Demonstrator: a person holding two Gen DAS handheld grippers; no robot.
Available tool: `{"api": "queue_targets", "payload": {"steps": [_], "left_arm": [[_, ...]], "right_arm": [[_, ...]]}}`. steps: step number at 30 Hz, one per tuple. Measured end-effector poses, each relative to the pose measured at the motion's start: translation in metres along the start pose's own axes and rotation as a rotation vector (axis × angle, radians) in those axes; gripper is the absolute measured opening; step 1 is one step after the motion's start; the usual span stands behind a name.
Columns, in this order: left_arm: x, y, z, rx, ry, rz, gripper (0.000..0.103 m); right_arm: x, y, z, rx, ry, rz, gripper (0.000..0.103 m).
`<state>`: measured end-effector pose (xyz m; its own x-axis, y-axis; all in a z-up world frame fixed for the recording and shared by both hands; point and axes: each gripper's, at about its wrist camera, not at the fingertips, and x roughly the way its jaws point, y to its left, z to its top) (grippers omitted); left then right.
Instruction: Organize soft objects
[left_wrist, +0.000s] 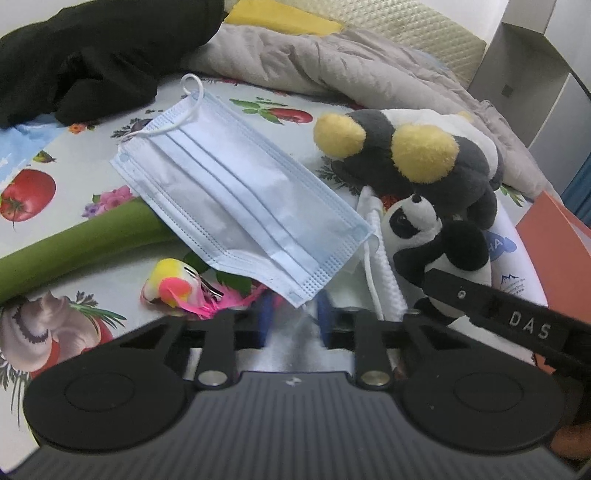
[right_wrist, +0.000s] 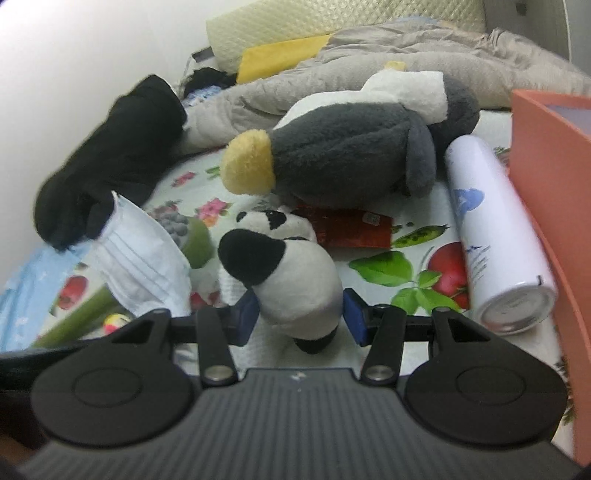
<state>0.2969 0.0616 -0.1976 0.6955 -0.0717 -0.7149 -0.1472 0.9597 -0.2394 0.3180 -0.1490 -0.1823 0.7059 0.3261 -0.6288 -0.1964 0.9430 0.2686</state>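
We find the left claw (left_wrist: 291, 314) closed on the near lower corner of the face mask (left_wrist: 236, 192); its blue fingers (left_wrist: 264, 321) stand close together with the mask edge between them. The mask's long axis runs from that corner up and away to the left, its far end resting across the green roll (left_wrist: 85, 240). The right claw (right_wrist: 299, 314) stands half apart around the small panda toy (right_wrist: 291, 280), with one pad at each flank; we cannot tell whether the pads press on it. The panda lies on the printed worktop (right_wrist: 388, 243), just in front of the grey penguin plush (right_wrist: 354, 158) and well clear of the white spray can (right_wrist: 491, 229). The orange box (right_wrist: 546, 155) lies to the right, nearer the right hand; we judge it the likely destination.
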Motion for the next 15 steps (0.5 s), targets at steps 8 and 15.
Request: {"api": "queue_targets", "payload": {"steps": [8,15], "left_arm": [[-0.021,-0.01,0.005,0.026,-0.036,-0.004,0.003],[-0.063,-0.016,0.001,0.025,-0.07,-0.066,0.002]], "right_arm": [[-0.027,0.005,-0.001,-0.028,-0.041,-0.035,0.046],[-0.067,0.005,-0.005,-0.033,-0.08,-0.069,0.046]]}}
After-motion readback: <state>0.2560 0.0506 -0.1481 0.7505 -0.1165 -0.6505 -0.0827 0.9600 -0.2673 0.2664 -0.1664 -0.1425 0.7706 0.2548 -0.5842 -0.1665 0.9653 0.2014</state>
